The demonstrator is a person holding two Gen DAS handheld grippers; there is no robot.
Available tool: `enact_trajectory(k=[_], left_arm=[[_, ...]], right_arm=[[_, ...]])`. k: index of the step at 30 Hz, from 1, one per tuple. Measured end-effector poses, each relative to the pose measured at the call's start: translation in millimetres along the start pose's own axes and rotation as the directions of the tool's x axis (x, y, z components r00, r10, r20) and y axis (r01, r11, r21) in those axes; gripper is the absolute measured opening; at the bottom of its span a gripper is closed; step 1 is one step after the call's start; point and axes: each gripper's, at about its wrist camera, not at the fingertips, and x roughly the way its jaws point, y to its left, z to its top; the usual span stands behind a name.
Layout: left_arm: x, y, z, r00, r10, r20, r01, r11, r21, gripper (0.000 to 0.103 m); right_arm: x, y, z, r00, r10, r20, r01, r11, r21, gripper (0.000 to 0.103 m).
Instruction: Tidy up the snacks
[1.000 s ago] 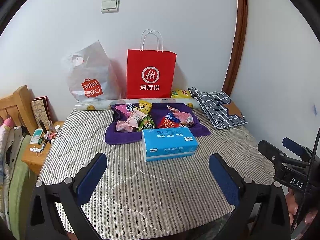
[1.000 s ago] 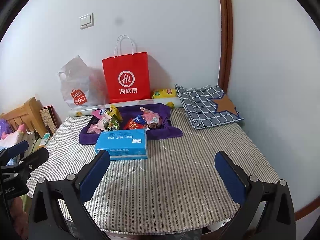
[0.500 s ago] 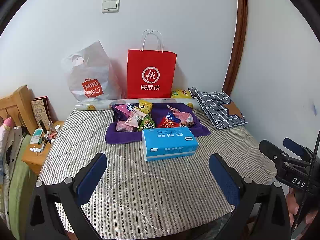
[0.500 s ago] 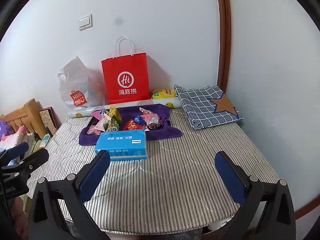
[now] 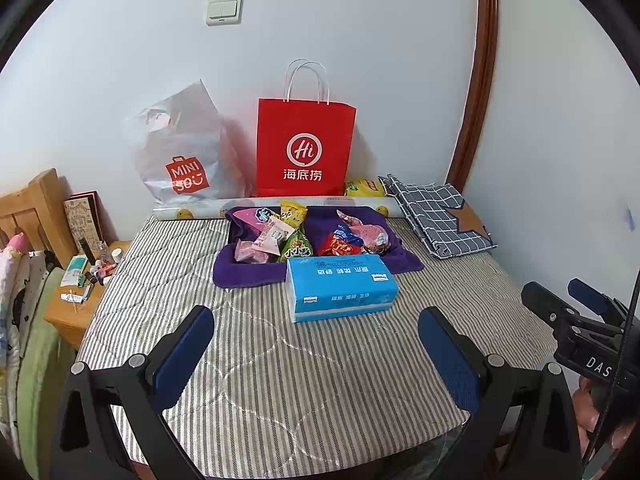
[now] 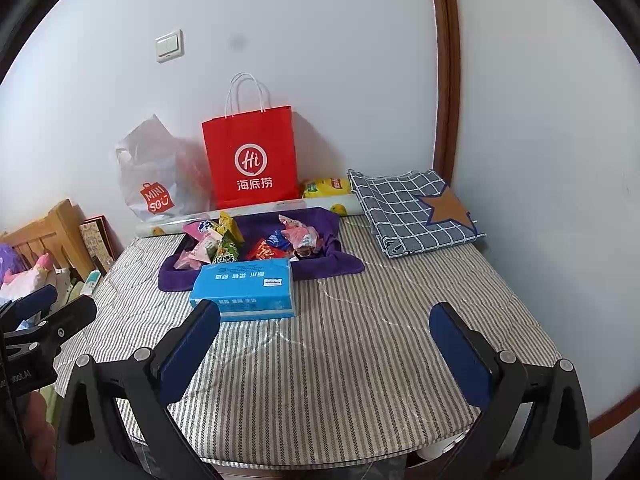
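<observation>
Several snack packets [image 5: 296, 232] [image 6: 224, 240] lie in a heap on a purple cloth [image 5: 248, 272] [image 6: 340, 264] at the far middle of the striped table [image 5: 280, 380] [image 6: 360, 340]. A blue tissue pack [image 5: 340, 288] [image 6: 244, 284] lies just in front of the cloth. My left gripper [image 5: 316, 320] is open and empty above the near table, short of the tissue pack. My right gripper [image 6: 324, 316] is open and empty, to the right of the tissue pack. Each gripper shows at the edge of the other's view.
A red paper bag [image 5: 306, 148] [image 6: 250, 160] and a grey plastic bag [image 5: 180, 156] [image 6: 156, 176] stand against the wall. A rolled sheet [image 5: 200, 212], a yellow packet [image 5: 364, 188] and a folded checked cloth [image 5: 436, 216] [image 6: 416, 208] lie at the back. A cluttered wooden side table [image 5: 72, 312] is left.
Both views have shifted very slightly; the grippers stay open and nothing on the table has moved.
</observation>
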Motion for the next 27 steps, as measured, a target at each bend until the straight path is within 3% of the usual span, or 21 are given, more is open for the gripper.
enact_trajectory(k=[27], left_arm=[[-0.1,1.9,0.3,1.000,-0.001,-0.004,0.001,1.000,0.000,0.103]], right_arm=[[2.6,1.4,-1.4,1.000,0.016,0.001,-0.016,1.000,0.008,0.103]])
